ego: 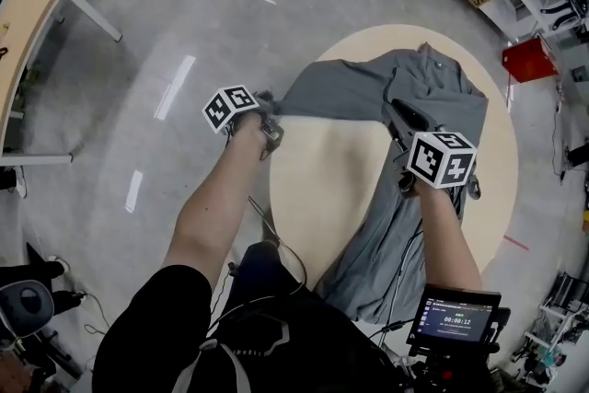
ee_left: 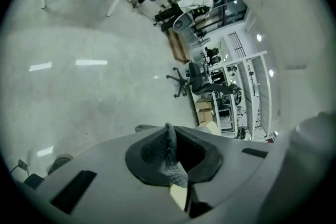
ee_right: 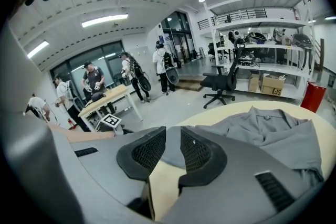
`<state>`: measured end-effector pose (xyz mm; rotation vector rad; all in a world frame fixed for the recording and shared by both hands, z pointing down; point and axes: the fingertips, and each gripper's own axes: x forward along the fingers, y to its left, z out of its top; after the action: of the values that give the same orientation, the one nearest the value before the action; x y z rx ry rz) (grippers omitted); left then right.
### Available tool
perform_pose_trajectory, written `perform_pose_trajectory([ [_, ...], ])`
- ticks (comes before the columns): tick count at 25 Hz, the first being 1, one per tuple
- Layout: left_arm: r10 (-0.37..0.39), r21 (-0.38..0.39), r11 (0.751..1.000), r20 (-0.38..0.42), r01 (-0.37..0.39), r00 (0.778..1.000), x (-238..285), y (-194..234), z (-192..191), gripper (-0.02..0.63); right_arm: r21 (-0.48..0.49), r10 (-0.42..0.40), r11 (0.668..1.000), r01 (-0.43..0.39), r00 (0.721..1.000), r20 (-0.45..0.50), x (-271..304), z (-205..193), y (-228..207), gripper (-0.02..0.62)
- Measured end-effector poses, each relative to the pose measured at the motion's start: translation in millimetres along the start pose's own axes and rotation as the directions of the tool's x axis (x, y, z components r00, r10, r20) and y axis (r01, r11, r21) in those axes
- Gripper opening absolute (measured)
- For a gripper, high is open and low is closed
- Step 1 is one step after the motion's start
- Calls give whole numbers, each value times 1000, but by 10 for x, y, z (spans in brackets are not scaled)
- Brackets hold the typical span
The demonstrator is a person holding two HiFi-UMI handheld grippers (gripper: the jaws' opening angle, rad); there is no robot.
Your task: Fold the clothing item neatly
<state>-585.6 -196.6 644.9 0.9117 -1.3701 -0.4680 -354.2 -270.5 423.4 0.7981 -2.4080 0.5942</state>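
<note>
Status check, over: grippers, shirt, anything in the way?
Left gripper shut on shirt edge. Right gripper clamped on shirt too. Shirt rumpled on round table, not folded. Nothing in the way.

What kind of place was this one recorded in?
Probably a lab or workshop hall: storage shelving, an office chair, and bare concrete floor around the round table holding the grey garment.

Both arms reach forward, the left forearm [ego: 216, 198] angled towards the right forearm [ego: 448, 230]. Left gripper [ego: 269, 117] — jaws together, pinching a thin fold of the grey shirt [ego: 368, 87]. Right gripper [ego: 398, 112] — jaws slightly apart, pads pressing a thicker layer of the same cloth.
</note>
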Motion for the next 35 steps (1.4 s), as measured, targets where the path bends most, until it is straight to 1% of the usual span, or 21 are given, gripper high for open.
perform_pose_trajectory([
  [2,-59,26,998,68,57,996,-148,-181,119,9,-5,-1,1000,1,1000,13,-74,56,-5,75],
  [3,-97,42,995,102,93,990,-222,-305,179,9,-6,-2,1000,2,1000,23,-113,100,-8,75],
  [6,-229,121,970,186,209,955,-437,-789,321,9,3,-7,1000,7,999,53,-217,224,-31,75],
  [9,-313,193,942,212,274,926,-512,-1289,330,9,31,-23,999,21,996,83,-346,279,-159,75],
  [11,-346,225,929,246,294,905,-556,-1575,316,9,56,-37,998,31,994,107,-494,253,-314,75],
  [13,-364,251,922,295,296,883,-607,-1833,347,9,77,-55,996,45,989,139,-682,223,-513,75],
  [15,-393,285,908,321,307,862,-622,-2098,364,9,97,-75,994,59,982,173,-867,213,-727,75],
  [18,-451,367,869,315,331,835,-578,-2535,224,9,128,-107,988,81,972,209,-1118,134,-1088,75],
  [22,-499,470,815,275,338,822,-421,-3093,-267,9,162,-130,982,94,964,230,-1476,-141,-1567,75],
  [23,-511,501,797,261,338,819,-352,-3280,-439,9,168,-131,981,92,963,234,-1589,-206,-1719,75],
  [25,-530,574,748,216,332,820,-161,-3687,-872,9,188,-134,978,89,961,241,-1841,-337,-2080,75],
  [27,-532,643,694,155,324,832,81,-4042,-1382,9,218,-148,972,93,956,253,-2101,-456,-2461,75],
  [30,-518,718,620,74,315,852,436,-4363,-2099,9,260,-166,961,96,950,265,-2390,-640,-2922,75],
  [31,-512,745,589,46,312,858,556,-4432,-2323,9,271,-171,958,96,949,266,-2457,-709,-3044,75],
  [32,-503,774,553,15,309,864,682,-4489,-2546,9,283,-175,954,96,948,266,-2511,-784,-3155,75],
  [33,-493,802,512,-19,307,870,813,-4538,-2769,9,295,-178,951,96,947,267,-2557,-860,-3257,75],
  [35,-464,853,420,-91,309,881,1083,-4620,-3218,9,320,-186,943,93,944,272,-2635,-1010,-3442,75],
])
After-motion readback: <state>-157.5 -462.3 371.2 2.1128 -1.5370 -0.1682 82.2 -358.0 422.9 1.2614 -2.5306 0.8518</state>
